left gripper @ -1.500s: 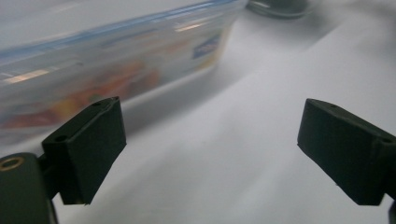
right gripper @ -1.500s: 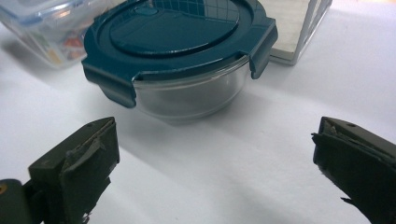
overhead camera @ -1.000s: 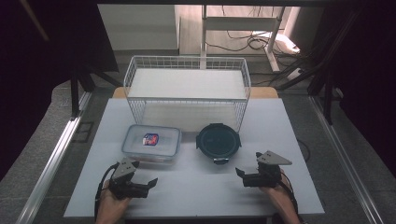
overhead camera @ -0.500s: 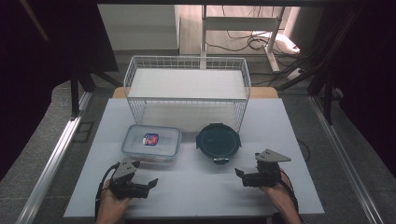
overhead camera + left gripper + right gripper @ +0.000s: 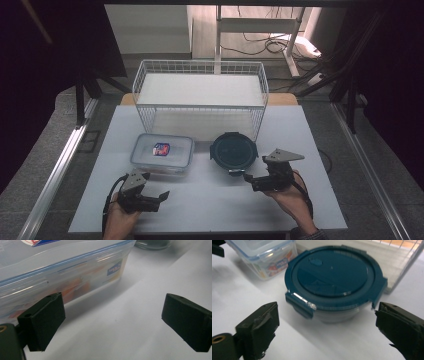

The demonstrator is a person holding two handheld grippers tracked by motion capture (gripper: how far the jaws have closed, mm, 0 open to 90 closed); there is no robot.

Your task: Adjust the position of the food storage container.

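While both hands rest low on the white table (image 5: pixel 210 210): left gripper (image 5: pixel 161 196) jaws wide, holding nothing, just beside the clear rectangular container (image 5: pixel 162 153); right gripper (image 5: pixel 251 180) jaws wide, empty, near the round dark-blue lidded container (image 5: pixel 233 151) | wire basket (image 5: pixel 200 97) behind both containers
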